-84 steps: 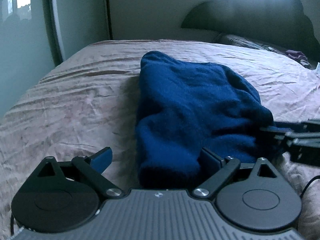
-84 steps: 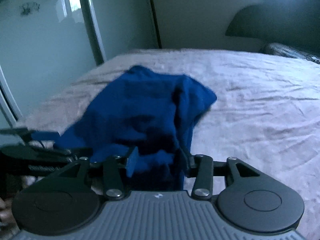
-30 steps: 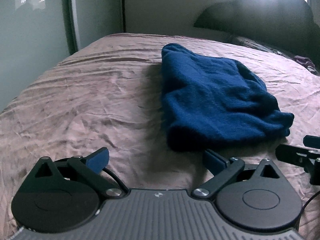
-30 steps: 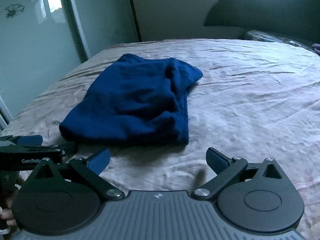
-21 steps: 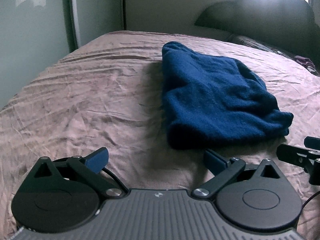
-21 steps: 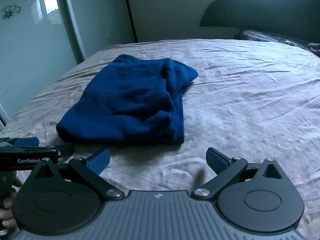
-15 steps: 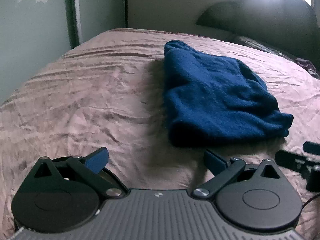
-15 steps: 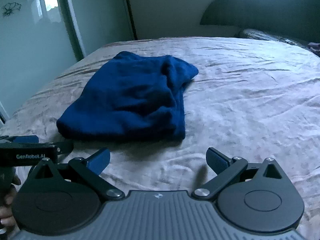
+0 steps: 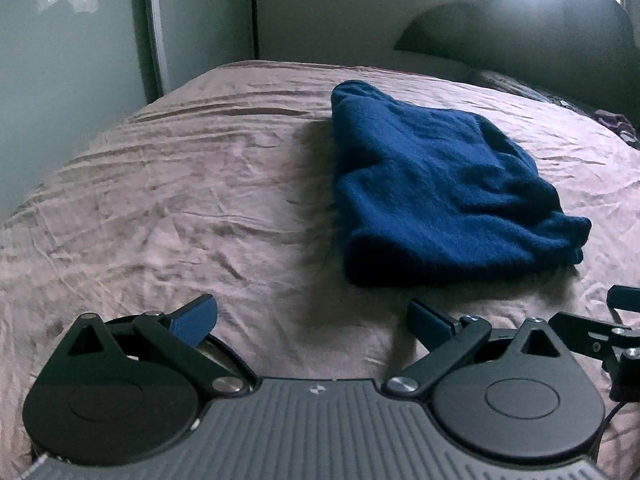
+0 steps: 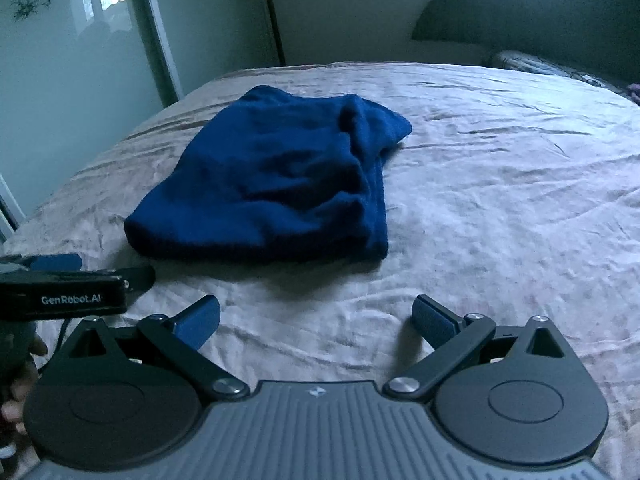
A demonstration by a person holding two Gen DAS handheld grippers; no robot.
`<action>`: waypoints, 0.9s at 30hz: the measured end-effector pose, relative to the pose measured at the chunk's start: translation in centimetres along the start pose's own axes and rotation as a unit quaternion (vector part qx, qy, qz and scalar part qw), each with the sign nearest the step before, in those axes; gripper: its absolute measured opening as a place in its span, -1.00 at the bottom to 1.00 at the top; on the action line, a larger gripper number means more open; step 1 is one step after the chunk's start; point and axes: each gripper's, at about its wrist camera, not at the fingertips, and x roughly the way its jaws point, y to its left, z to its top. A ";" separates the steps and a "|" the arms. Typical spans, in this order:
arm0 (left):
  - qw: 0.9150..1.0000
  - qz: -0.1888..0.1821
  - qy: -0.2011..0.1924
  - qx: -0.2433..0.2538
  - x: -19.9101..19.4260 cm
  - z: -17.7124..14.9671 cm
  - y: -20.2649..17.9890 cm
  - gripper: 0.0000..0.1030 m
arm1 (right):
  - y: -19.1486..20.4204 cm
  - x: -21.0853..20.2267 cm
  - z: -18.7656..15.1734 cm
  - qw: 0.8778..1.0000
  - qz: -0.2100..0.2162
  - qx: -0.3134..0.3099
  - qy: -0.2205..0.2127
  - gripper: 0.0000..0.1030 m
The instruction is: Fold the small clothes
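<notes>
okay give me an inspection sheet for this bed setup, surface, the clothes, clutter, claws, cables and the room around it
Surface: bed sheet, pinkish, wrinkled.
Job's things: blue garment lying folded on the sheet, untouched by either claw.
Clutter: small purple item at the far right edge; too small to identify.
Claws: left claw open, empty; right claw open, empty; both short of the garment.
Cables: thin dark cable beside the right claw.
Surroundings: glossy wardrobe door to the left, dark headboard beyond, bright window above it.

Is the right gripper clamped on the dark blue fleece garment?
No. The right gripper is open, short of the dark blue fleece garment on the bed.
</notes>
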 end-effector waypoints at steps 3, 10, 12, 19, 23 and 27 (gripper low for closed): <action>1.000 0.000 -0.002 0.002 0.0 -0.1 0.0 0.99 | 0.4 -0.1 -0.2 1.000 -0.001 -0.015 -0.001 1.00; 1.000 0.007 -0.007 0.014 -0.3 -0.3 -0.3 0.99 | 0.6 -0.2 -0.4 1.000 0.005 -0.022 -0.002 1.00; 1.000 0.007 -0.009 0.019 -0.4 -0.4 -0.3 0.99 | 0.6 -0.2 -0.4 1.000 0.006 -0.021 -0.003 1.00; 1.000 0.004 -0.014 0.016 -0.5 -0.5 -0.2 0.99 | 0.4 -0.2 -0.5 1.000 0.006 -0.017 -0.003 1.00; 1.000 0.002 -0.005 0.021 -0.2 -0.5 -0.2 1.00 | 0.3 -0.2 -0.6 1.000 0.007 -0.016 -0.003 1.00; 1.000 0.004 -0.004 0.024 -0.2 -0.6 -0.2 1.00 | 0.3 -0.2 -0.6 1.000 0.007 -0.017 -0.003 1.00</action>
